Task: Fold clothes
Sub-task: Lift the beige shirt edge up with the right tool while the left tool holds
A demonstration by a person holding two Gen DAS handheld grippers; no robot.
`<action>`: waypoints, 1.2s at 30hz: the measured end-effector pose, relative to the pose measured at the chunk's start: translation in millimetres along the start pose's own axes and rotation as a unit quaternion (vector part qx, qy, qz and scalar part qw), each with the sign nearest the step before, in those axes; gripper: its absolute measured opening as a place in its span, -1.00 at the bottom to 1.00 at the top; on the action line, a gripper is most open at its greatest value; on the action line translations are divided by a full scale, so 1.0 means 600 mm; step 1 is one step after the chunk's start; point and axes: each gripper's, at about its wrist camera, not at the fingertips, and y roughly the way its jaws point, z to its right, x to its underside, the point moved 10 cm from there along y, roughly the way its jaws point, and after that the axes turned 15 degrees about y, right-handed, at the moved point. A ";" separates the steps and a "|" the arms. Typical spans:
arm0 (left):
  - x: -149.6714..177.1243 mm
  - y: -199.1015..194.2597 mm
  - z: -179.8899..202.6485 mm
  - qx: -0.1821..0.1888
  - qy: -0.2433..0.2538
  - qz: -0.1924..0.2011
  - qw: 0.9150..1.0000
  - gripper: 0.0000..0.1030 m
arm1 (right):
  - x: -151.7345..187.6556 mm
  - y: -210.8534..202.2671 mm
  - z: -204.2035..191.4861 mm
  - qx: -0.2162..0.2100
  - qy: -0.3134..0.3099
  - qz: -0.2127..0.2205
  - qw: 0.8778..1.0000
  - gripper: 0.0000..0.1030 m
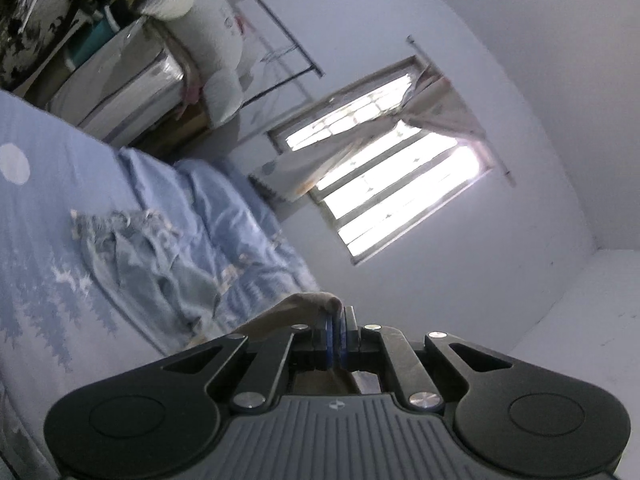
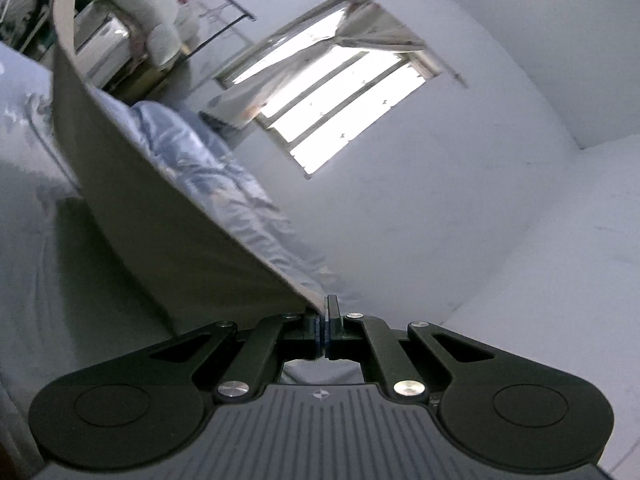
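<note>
The left gripper (image 1: 338, 314) is clamped on a corner of the beige garment (image 1: 288, 308), and the right gripper (image 2: 326, 306) pinches its other edge (image 2: 160, 208), stretched taut above the bed (image 1: 48, 240). Farther along the bed's far edge lies a rumpled blue quilt (image 1: 224, 216), below the curtained window (image 1: 384, 160).

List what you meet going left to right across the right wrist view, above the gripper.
Bedsheet → beige cloth held taut → rumpled blue quilt → window with its curtain → bare wall.

Smooth, matt beige cloth garment (image 2: 160, 216) pinched between the jaws of the matt black plastic right gripper (image 2: 325, 320). Beyond the jaws, a blue, faintly glossy quilt (image 2: 208, 168), perhaps satin.
</note>
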 end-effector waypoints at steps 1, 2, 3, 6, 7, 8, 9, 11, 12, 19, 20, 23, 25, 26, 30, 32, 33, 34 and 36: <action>-0.006 -0.007 0.007 0.005 0.002 0.006 1.000 -1.00 | -0.004 -0.009 0.005 0.003 0.004 0.002 1.000 -1.00; -0.010 -0.014 0.013 0.009 0.003 0.010 1.000 -1.00 | -0.009 -0.016 0.010 0.007 0.007 0.004 1.000 -1.00; -0.014 -0.021 0.018 0.013 0.004 0.013 1.000 -1.00 | -0.013 -0.026 0.016 0.010 0.011 0.005 1.000 -1.00; -0.023 -0.040 0.028 0.017 0.001 0.021 1.000 -1.00 | -0.027 -0.056 0.025 0.015 0.014 0.013 1.000 -1.00; -0.026 -0.048 0.032 0.019 -0.001 0.025 0.999 -1.00 | -0.031 -0.064 0.025 0.016 0.013 0.016 1.000 -1.00; -0.031 -0.055 0.036 0.022 -0.003 0.030 0.999 -1.00 | -0.038 -0.072 0.028 0.017 0.015 0.019 1.000 -1.00; -0.036 -0.063 0.041 0.025 -0.003 0.035 0.999 -1.00 | -0.046 -0.084 0.034 0.021 0.018 0.025 0.999 -1.00; -0.046 -0.077 0.051 0.031 -0.004 0.045 0.998 -1.00 | -0.059 -0.104 0.046 0.027 0.025 0.033 0.999 -1.00; -0.051 -0.084 0.057 0.037 -0.008 0.048 0.998 -1.00 | -0.066 -0.113 0.052 0.029 0.026 0.037 0.999 -1.00; -0.053 -0.073 0.065 0.031 0.005 0.040 0.999 -1.00 | -0.083 -0.110 0.052 0.011 0.029 0.034 0.999 -1.00; -0.046 -0.064 0.056 0.023 0.002 0.031 0.999 -0.99 | -0.073 -0.112 0.049 0.005 0.029 0.030 0.999 -1.00; -0.020 -0.030 0.027 -0.002 -0.007 0.002 1.000 -0.99 | -0.050 -0.081 0.034 -0.011 0.032 0.005 0.999 -1.00; -0.009 -0.008 0.014 -0.013 -0.011 -0.011 1.000 -0.99 | -0.037 -0.060 0.029 -0.021 0.042 -0.009 0.999 -1.00; -0.005 0.001 0.008 -0.017 -0.010 -0.016 1.000 -0.99 | -0.032 -0.049 0.028 -0.024 0.045 -0.014 0.999 -1.00; 0.003 0.047 -0.007 -0.031 -0.010 -0.033 0.999 -0.99 | -0.021 -0.004 0.024 -0.041 0.058 -0.030 0.997 -1.00; 0.006 0.071 -0.015 -0.036 -0.009 -0.041 0.998 -0.99 | -0.018 0.021 0.022 -0.050 0.061 -0.039 0.996 -1.00; 0.009 0.085 -0.020 -0.039 -0.008 -0.046 0.998 -0.99 | -0.017 0.039 0.019 -0.056 0.062 -0.045 0.996 -1.00; 0.013 0.100 -0.025 -0.043 -0.008 -0.052 0.998 -0.99 | -0.013 0.058 0.016 -0.062 0.061 -0.051 0.995 -1.00; 0.024 0.130 -0.037 -0.052 -0.007 -0.064 0.997 -0.99 | -0.005 0.095 0.010 -0.071 0.061 -0.060 0.994 -1.00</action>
